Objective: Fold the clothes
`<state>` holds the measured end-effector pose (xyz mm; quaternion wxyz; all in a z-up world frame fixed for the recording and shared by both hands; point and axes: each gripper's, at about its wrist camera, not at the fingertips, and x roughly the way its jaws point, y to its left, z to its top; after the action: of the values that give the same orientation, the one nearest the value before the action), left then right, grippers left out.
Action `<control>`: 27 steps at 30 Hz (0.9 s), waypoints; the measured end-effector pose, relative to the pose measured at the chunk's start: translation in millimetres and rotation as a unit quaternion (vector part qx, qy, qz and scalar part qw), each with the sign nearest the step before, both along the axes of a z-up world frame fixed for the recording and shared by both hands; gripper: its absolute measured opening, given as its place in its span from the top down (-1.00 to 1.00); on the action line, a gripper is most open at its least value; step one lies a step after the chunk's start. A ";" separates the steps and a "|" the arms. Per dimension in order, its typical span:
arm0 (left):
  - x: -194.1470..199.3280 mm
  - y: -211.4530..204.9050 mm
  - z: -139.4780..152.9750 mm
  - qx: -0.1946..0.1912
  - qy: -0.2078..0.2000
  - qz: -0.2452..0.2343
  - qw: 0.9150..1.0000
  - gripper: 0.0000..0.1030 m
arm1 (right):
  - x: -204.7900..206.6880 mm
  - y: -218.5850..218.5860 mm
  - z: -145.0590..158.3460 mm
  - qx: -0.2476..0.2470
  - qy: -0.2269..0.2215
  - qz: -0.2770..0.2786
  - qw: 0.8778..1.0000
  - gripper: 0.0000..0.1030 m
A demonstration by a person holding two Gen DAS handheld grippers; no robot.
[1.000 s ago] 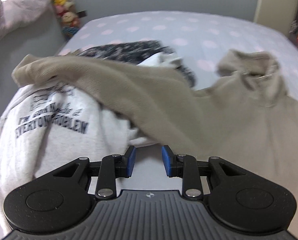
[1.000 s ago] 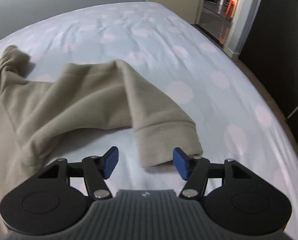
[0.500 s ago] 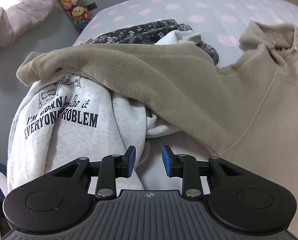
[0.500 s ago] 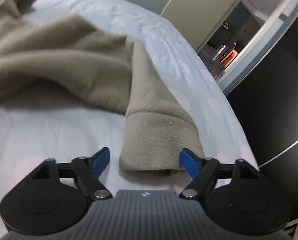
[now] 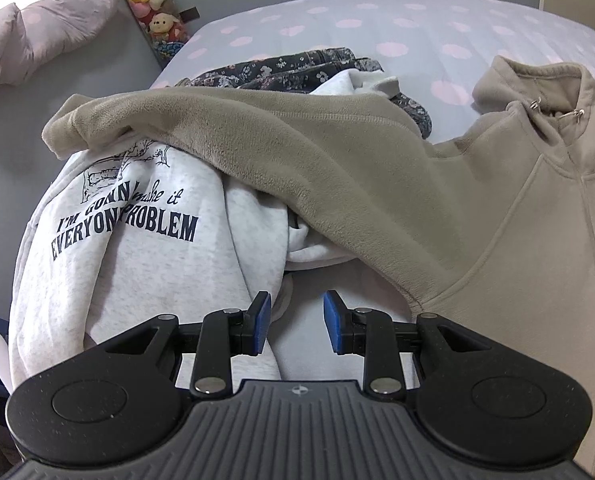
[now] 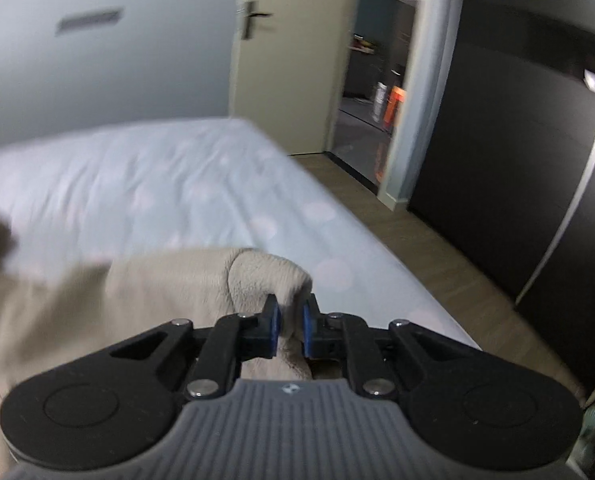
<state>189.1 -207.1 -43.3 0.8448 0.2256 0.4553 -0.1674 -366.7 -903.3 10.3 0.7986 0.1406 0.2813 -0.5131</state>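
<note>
The right gripper point(image 6: 290, 326) has just been closing, and now its blue pads pinch the cuff point(image 6: 271, 280) of the tan sweater point(image 5: 497, 240). It holds the cuff up off the bed point(image 6: 157, 184), likely so the sleeve can be folded over. The left gripper point(image 5: 296, 322) is partly open and holds nothing. It hangs over the bed between the tan sweater and a gray sweatshirt point(image 5: 137, 272). The tan sweater's other sleeve point(image 5: 257, 140) lies across the gray sweatshirt, so it needs moving too.
</note>
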 end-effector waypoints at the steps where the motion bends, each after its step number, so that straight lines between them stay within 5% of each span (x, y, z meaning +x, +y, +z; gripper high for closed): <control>1: -1.4 0.6 1.4 -0.002 -0.001 0.000 1.000 0.48 | -7.6 -9.5 10.9 0.013 -0.011 -0.015 1.000 0.75; 7: -6.1 16.1 11.6 -0.004 -0.012 0.018 1.000 0.48 | -35.4 -63.3 -22.4 0.078 0.006 -0.114 0.990 0.76; 14: -6.8 49.1 31.7 0.001 -0.035 0.057 0.998 0.48 | -30.1 -90.4 -77.3 0.079 0.023 -0.145 0.986 0.75; 17: 0.5 62.1 38.3 -0.032 -0.036 0.066 0.997 0.47 | -18.9 -96.2 -83.2 0.068 0.046 -0.156 0.984 0.67; 20: 11.3 72.0 46.5 -0.063 -0.044 0.074 0.994 0.33 | -2.6 -81.5 -82.3 0.030 0.089 -0.135 0.986 0.35; 22: 20.1 79.0 53.3 -0.083 -0.058 0.080 0.992 0.13 | 8.8 -64.6 -80.2 0.014 0.106 -0.105 0.989 0.33; 27: 50.7 99.3 64.1 -0.149 -0.091 0.100 0.980 0.05 | 44.9 -13.8 -85.5 0.033 0.069 -0.030 0.997 0.20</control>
<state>239.7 -107.8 20.8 0.9194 0.0647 0.3667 -0.1268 -321.8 -917.1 -75.1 0.7566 0.1394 0.3484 -0.5355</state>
